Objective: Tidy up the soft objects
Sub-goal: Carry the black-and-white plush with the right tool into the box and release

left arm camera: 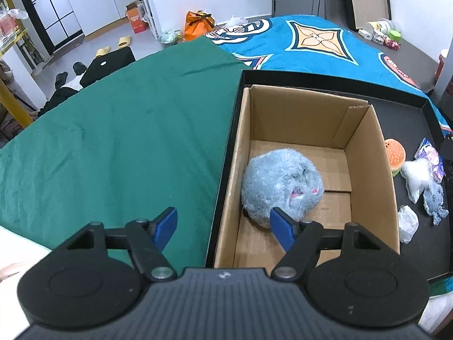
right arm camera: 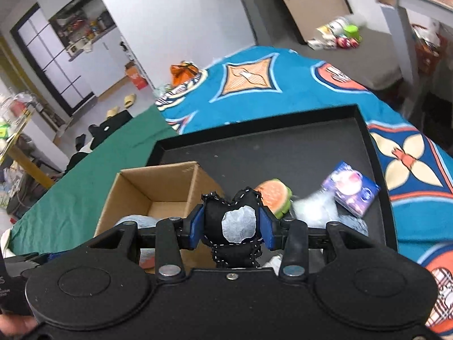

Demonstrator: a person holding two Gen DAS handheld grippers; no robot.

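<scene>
one black stitched plush (right arm camera: 232, 223) sits pinched in my right gripper (right arm camera: 231, 225), above the black tray (right arm camera: 283, 153); a loose pinch could drop it short of the cardboard box (left arm camera: 368, 175). my left gripper (left arm camera: 223, 223) gapes empty. the box holds a blue furry plush (left arm camera: 280, 189).

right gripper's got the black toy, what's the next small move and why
Probably carry it left over the cardboard box and open. The right gripper is shut on the black toy above the black tray; the blue plush already lies inside.
</scene>
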